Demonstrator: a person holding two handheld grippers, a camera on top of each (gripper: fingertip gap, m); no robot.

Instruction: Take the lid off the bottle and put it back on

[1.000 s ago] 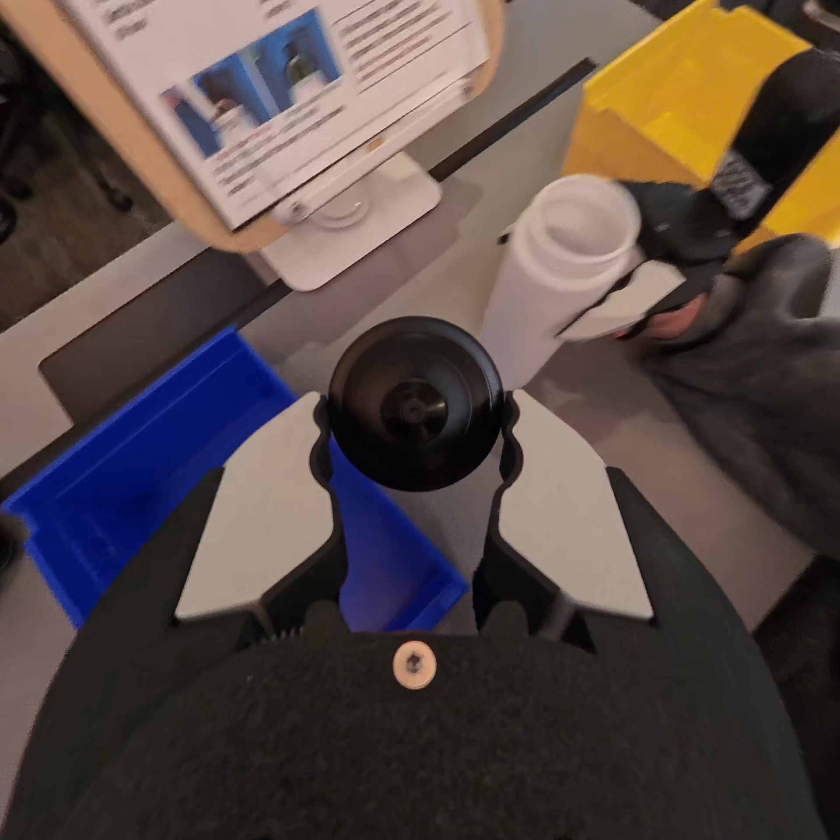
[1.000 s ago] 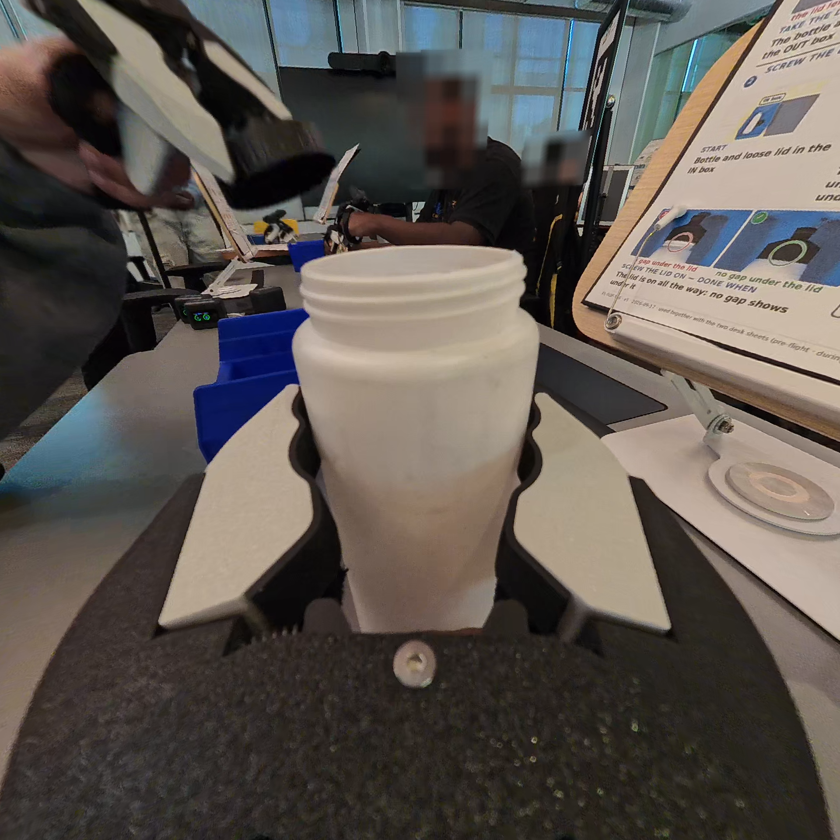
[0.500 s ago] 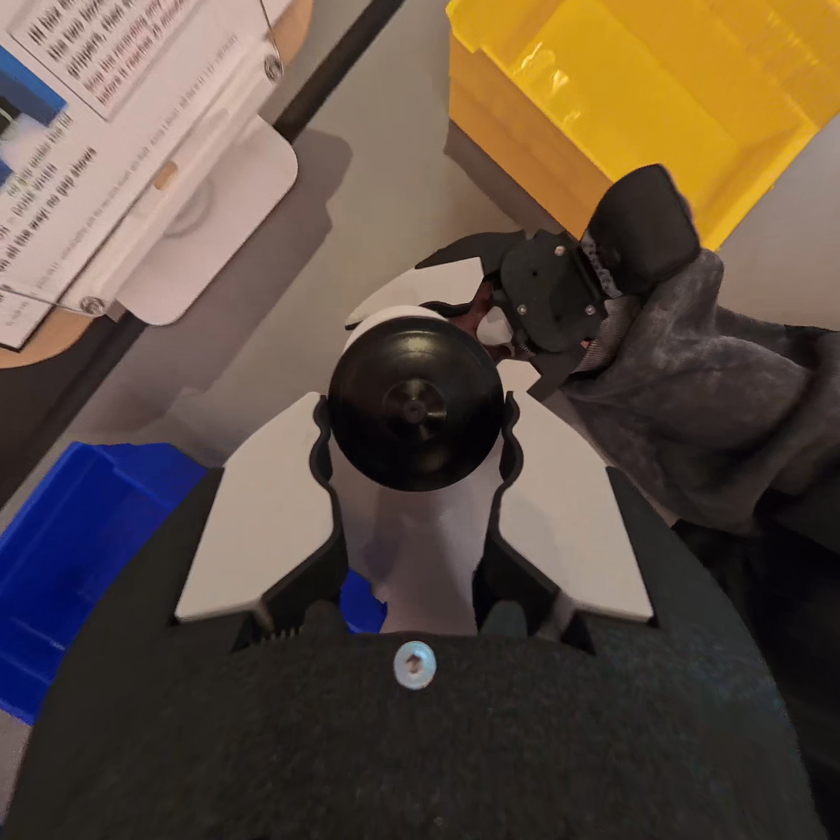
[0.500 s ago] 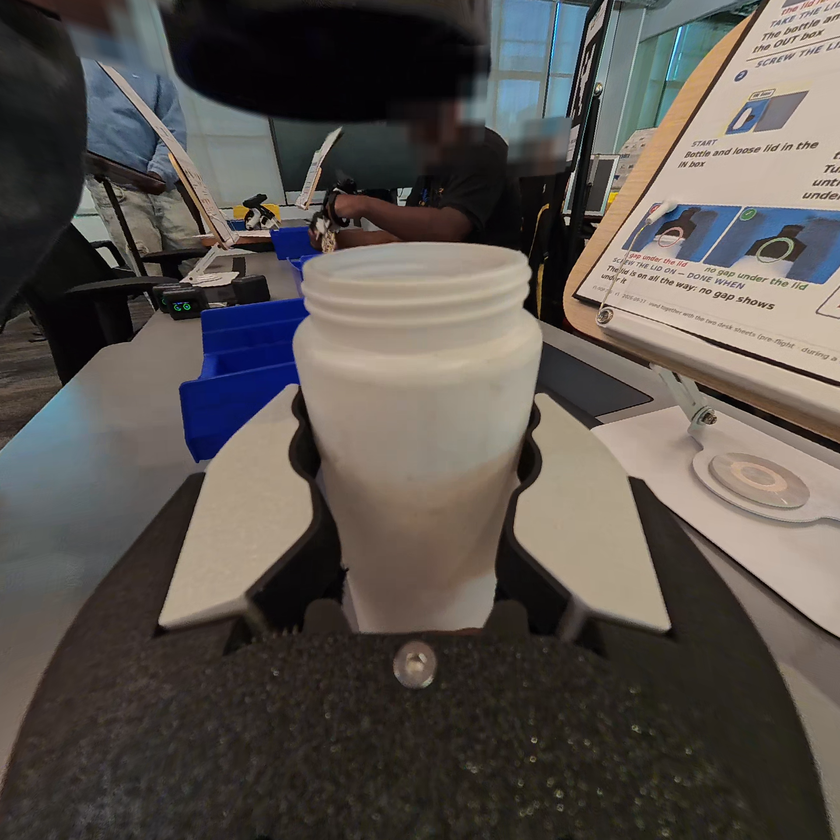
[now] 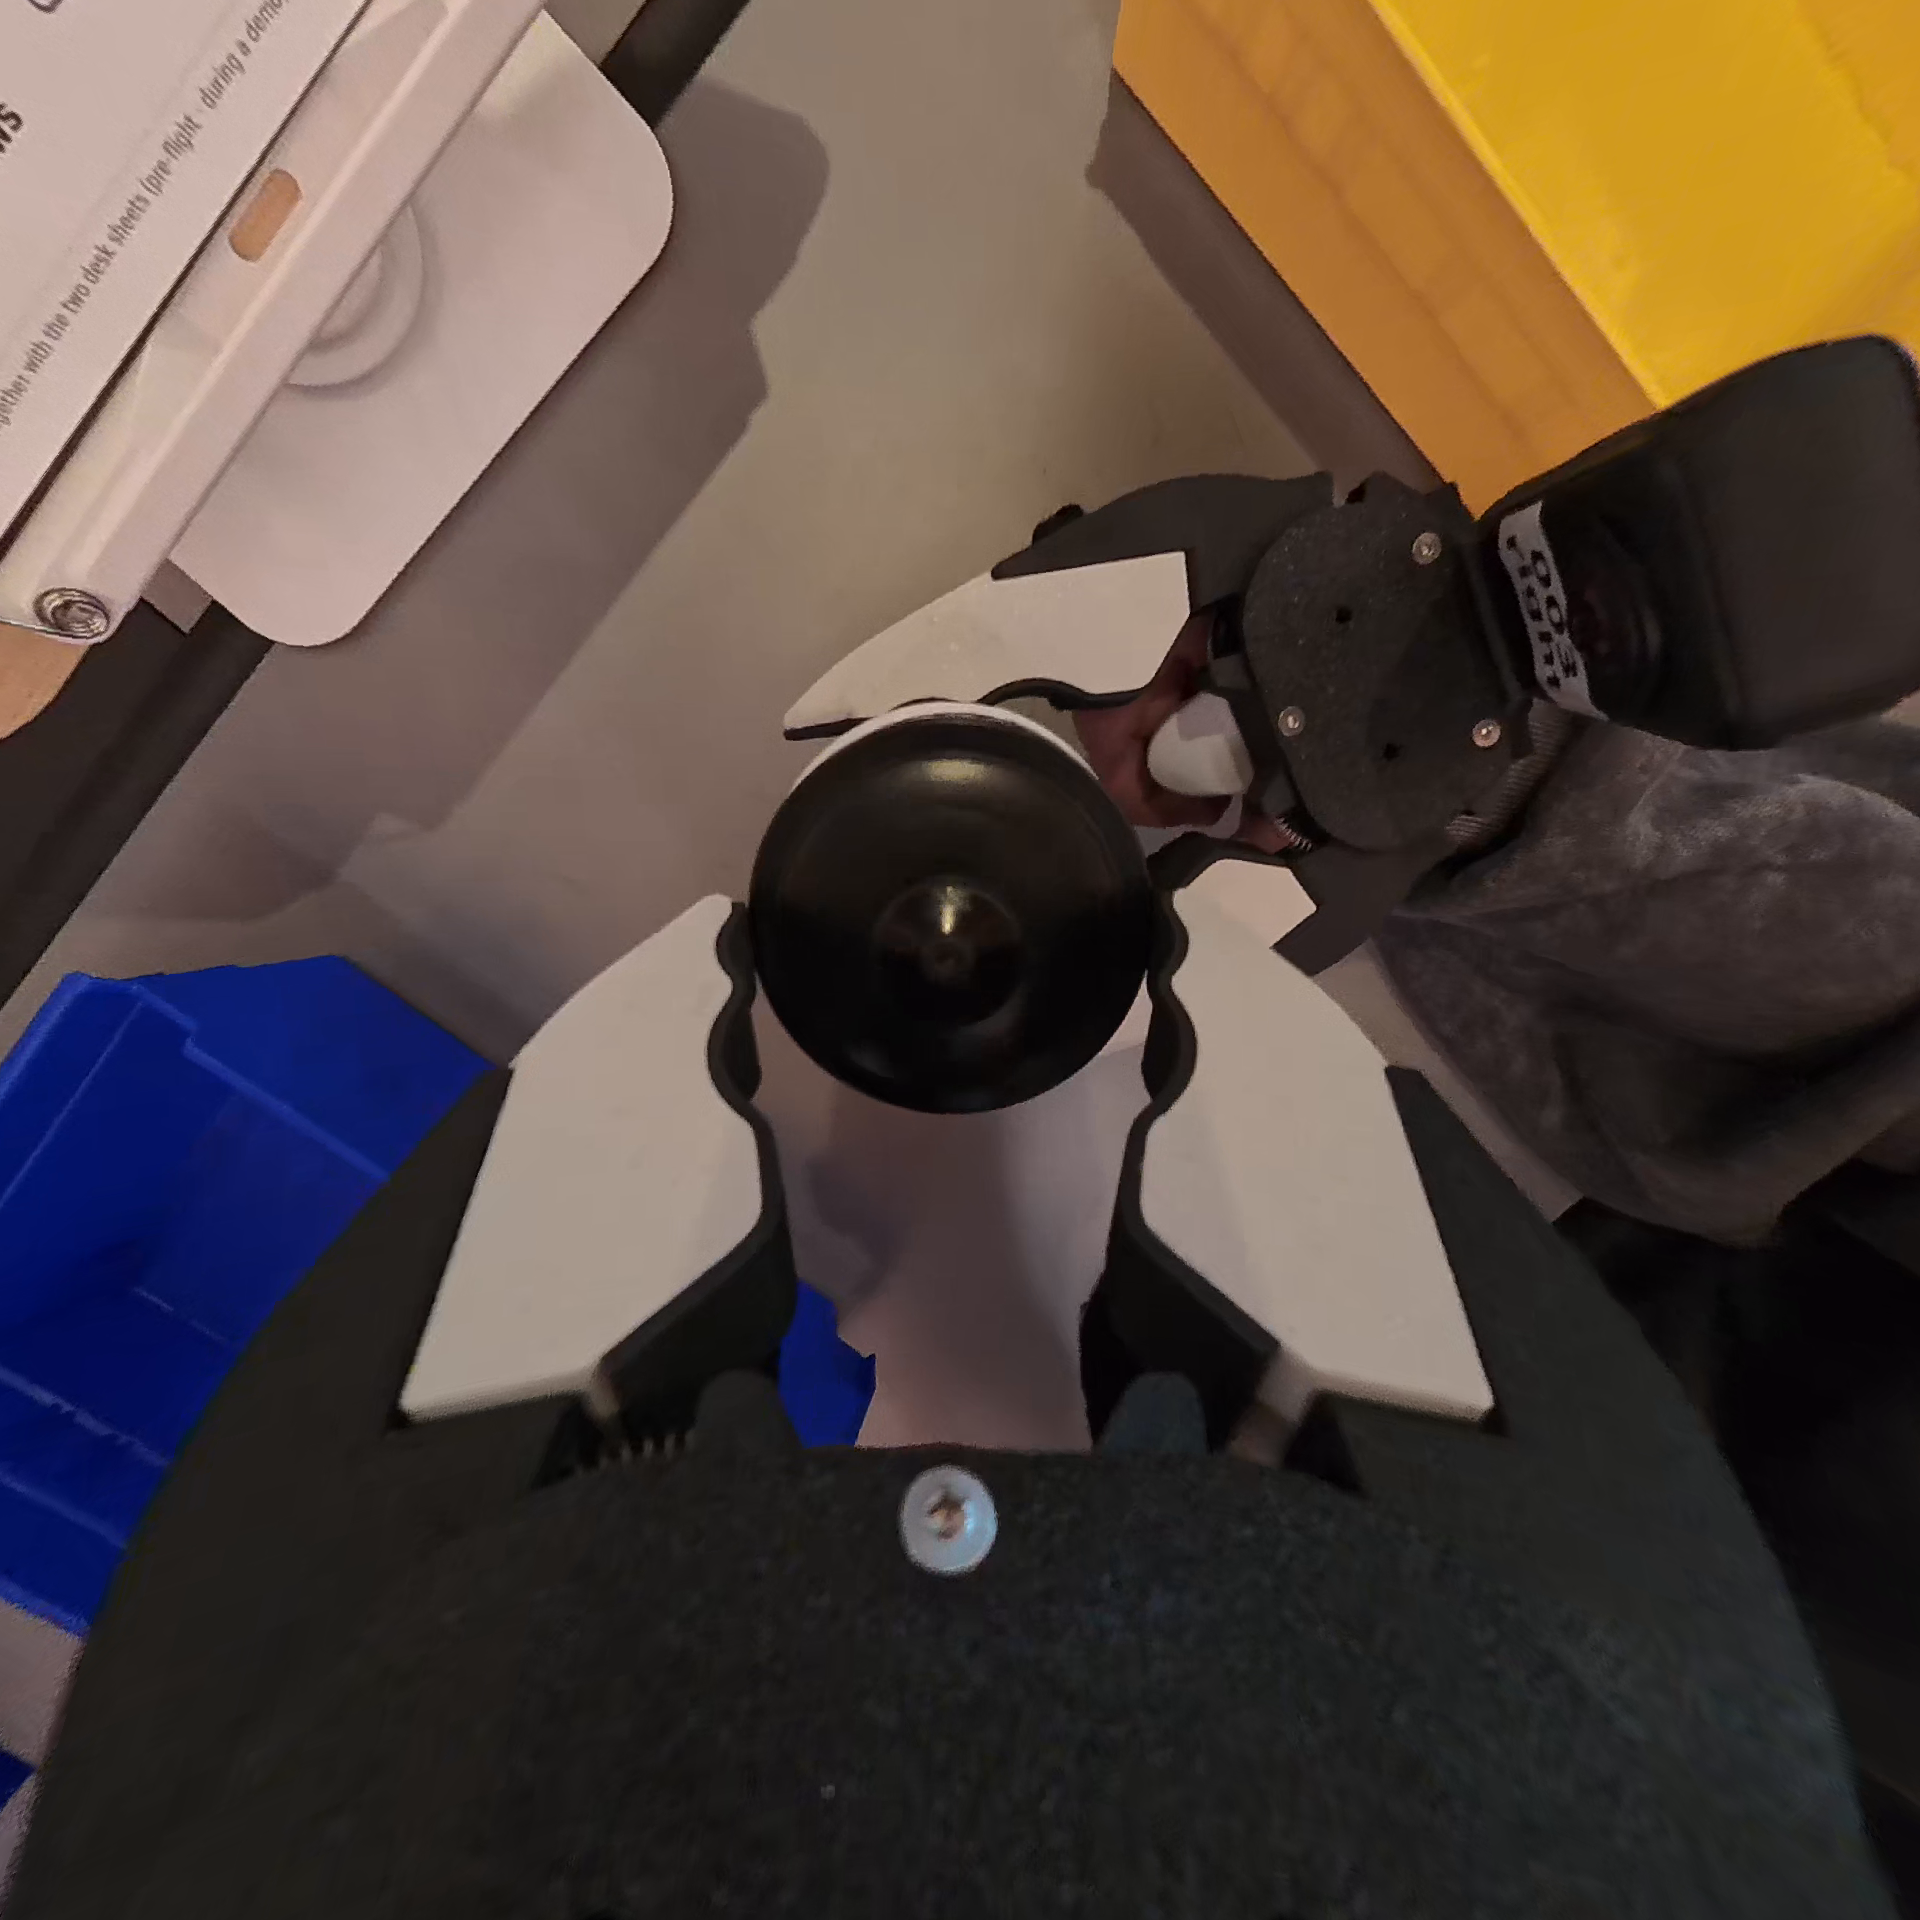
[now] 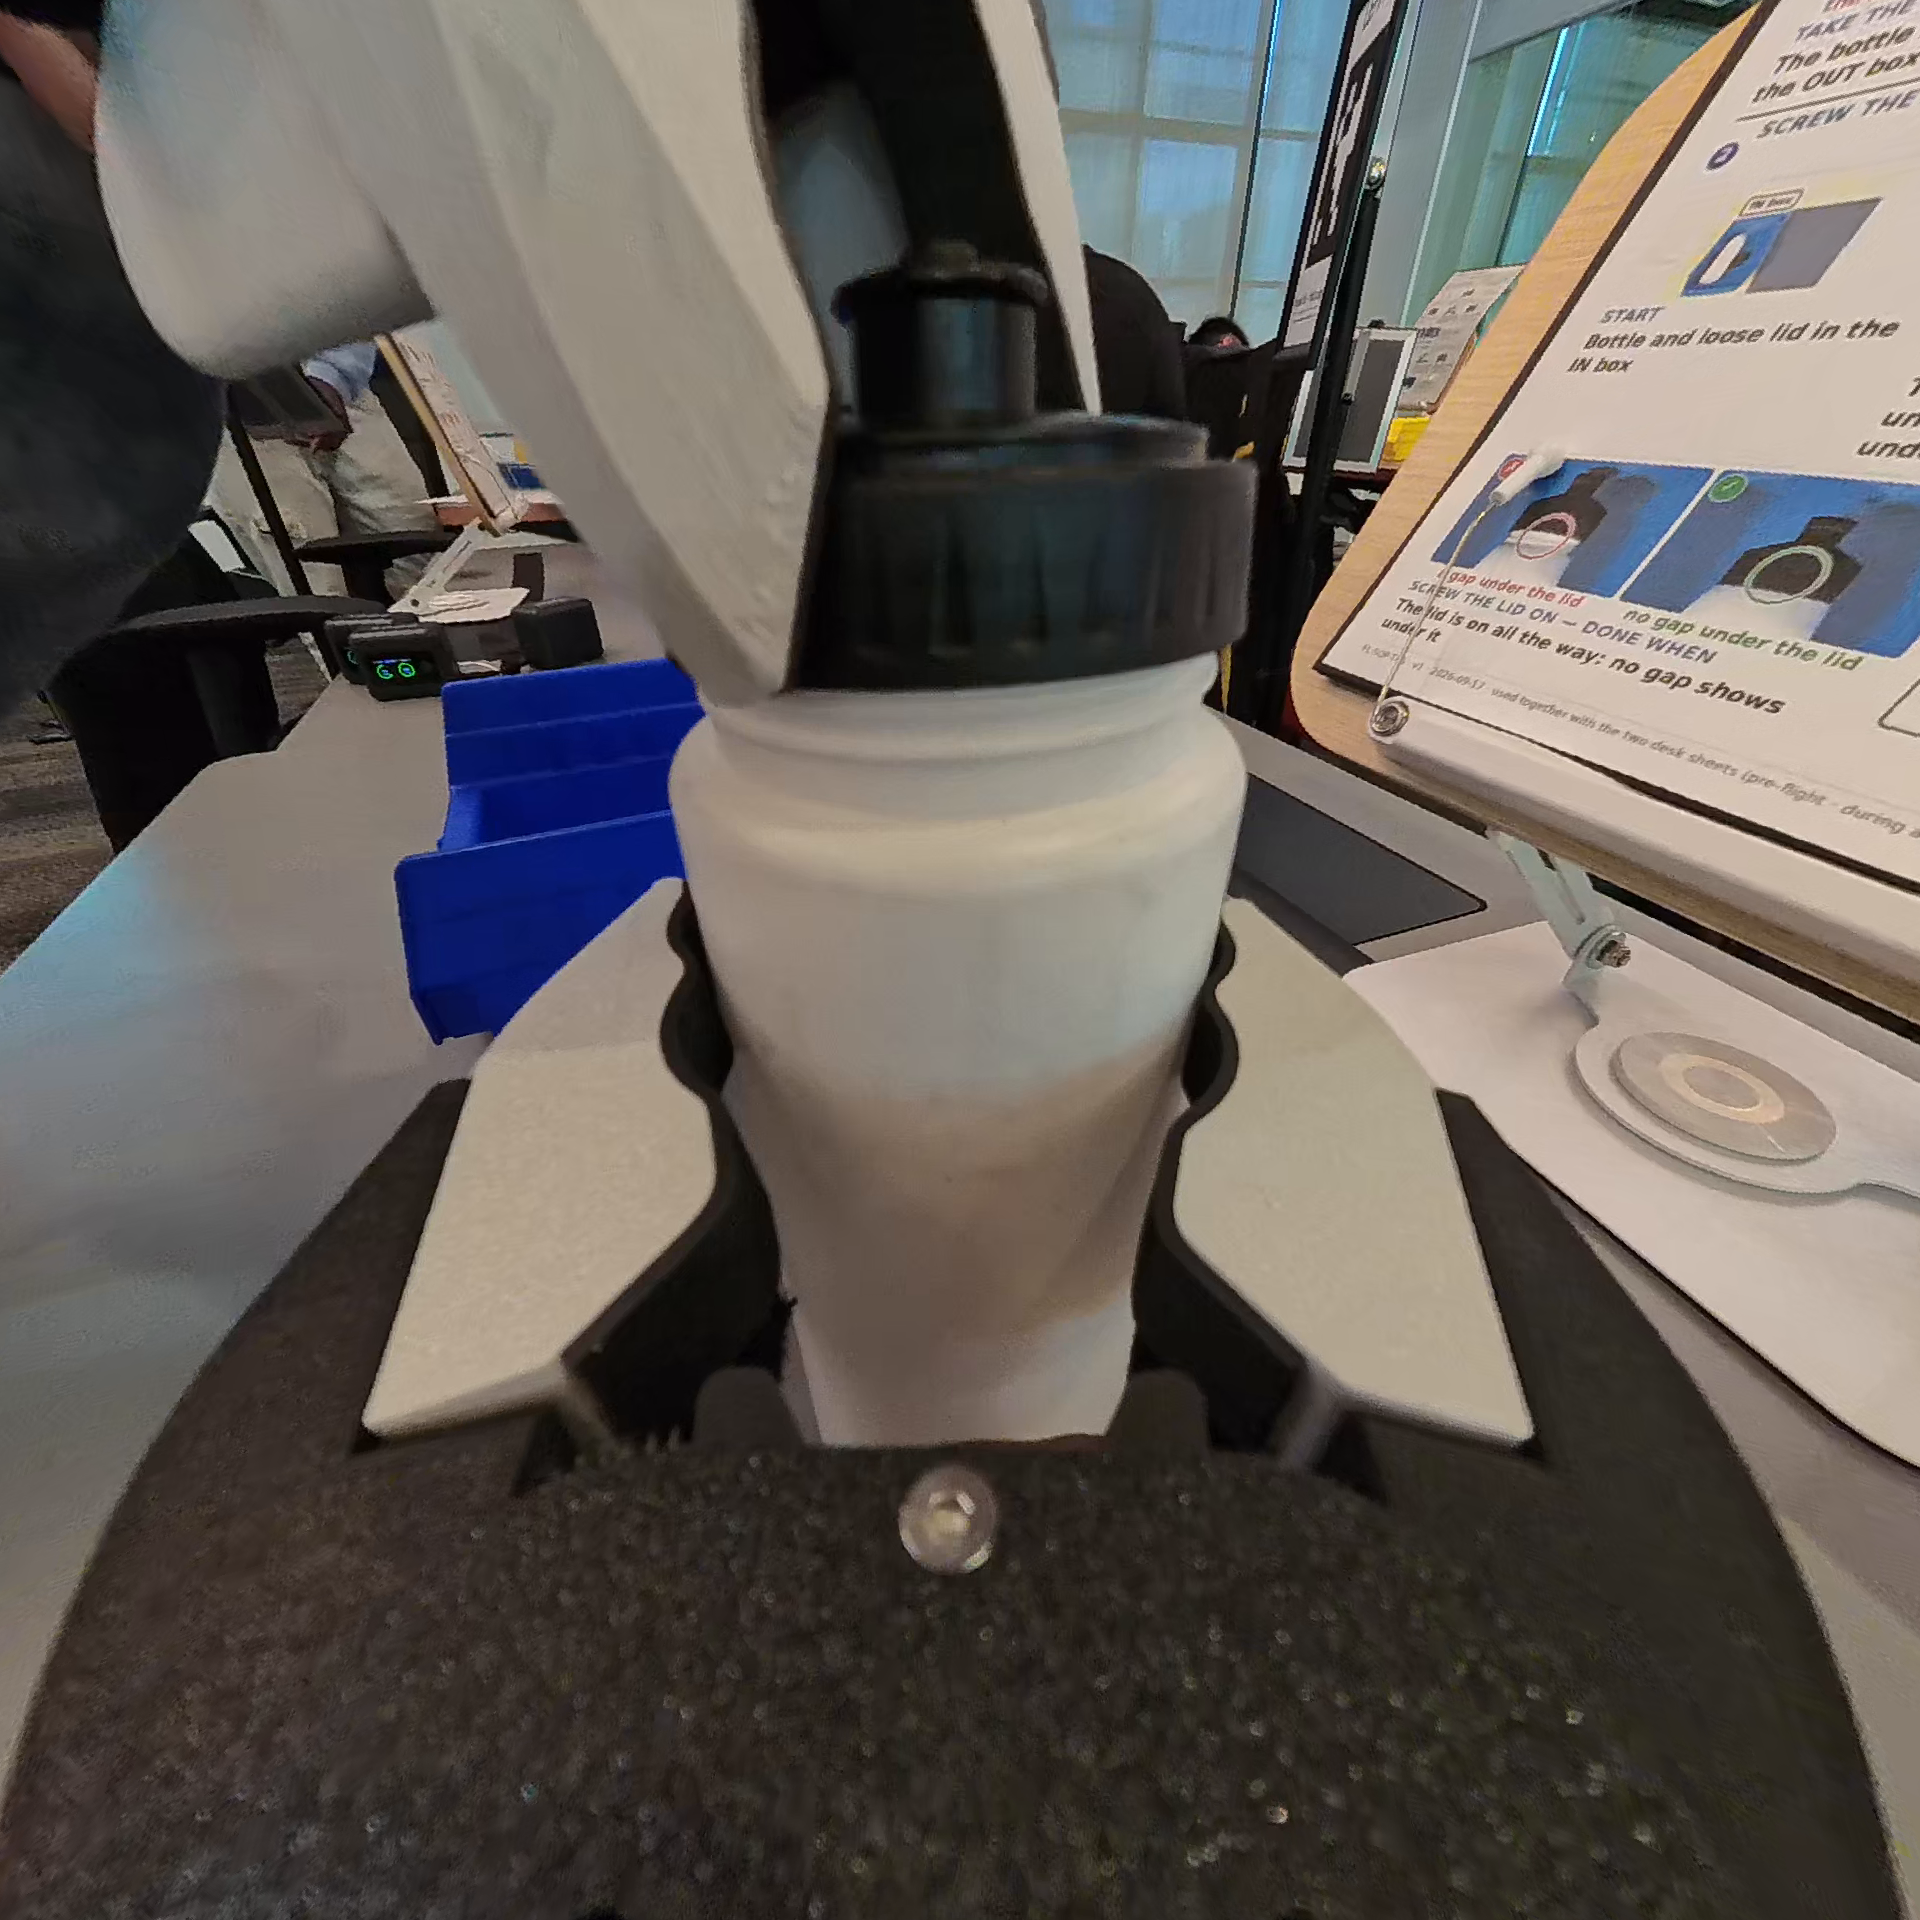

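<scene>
The white bottle (image 6: pixel 956 987) stands upright on the grey table, and my right gripper (image 6: pixel 951 997) is shut on its body. The black lid (image 6: pixel 1039 551) now sits on the bottle's neck, with my left gripper (image 5: pixel 948 925) shut on it from above. In the left wrist view the lid (image 5: pixel 948 914) hides the bottle's mouth; only a white sliver of the bottle (image 5: pixel 831 758) shows behind it. The right gripper (image 5: pixel 1039 748) shows there too, closed around the bottle from the right. A left finger (image 6: pixel 582 343) covers the lid's left side.
A blue bin (image 5: pixel 177 1195) lies left of the bottle and a yellow bin (image 5: pixel 1538 187) at the back right. An instruction board on a white stand (image 6: pixel 1704 1101) stands to the right. A grey sleeve (image 5: pixel 1662 987) holds the right gripper. People sit at tables behind.
My left gripper carried the lid from up and left over to the bottle and lowered it onto the open neck. The right gripper kept holding the bottle still.
</scene>
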